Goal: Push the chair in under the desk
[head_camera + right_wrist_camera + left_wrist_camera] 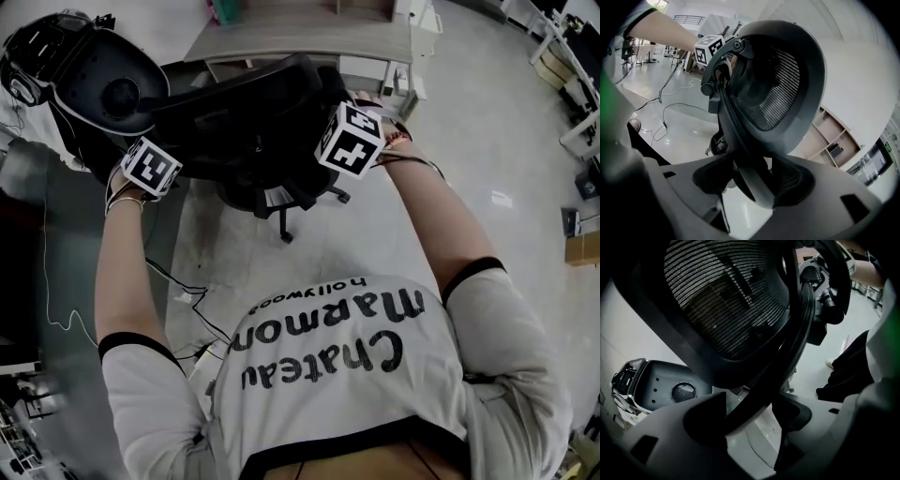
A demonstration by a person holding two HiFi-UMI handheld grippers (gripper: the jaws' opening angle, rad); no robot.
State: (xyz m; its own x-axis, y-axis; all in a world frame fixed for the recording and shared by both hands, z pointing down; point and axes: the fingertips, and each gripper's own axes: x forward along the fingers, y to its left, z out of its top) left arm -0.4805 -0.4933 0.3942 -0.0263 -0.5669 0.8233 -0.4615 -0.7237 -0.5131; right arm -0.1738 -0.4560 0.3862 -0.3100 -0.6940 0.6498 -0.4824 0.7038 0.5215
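Where the left tool (750, 416) sits: its jaws are clenched on a black curved bar of the chair's back frame (799, 329). The bar runs slantwise through the gap, touching both pads.
Right tool (752, 180): it stands wide but is closed on the same kind of thick frame bar, which fills the gap between its pads.
Mesh back (726, 301): it rises just beyond both tools, upright, with one tool at each side edge.
Chair (253, 122): it stands right in front of the counter (309, 37), its back overlapping the counter's near edge in the head view. Its base and a castor (286, 236) are out on the floor on the person's side. How far the seat reaches under I cannot tell.
Left side: a dark grey machine housing (103, 84) sits close beside the chair back and the left tool, leaving little room.
Right side: bare pale floor (487, 141) lies wide open.
Underfoot: loose cables (178, 281) trail on the floor near the person's left.
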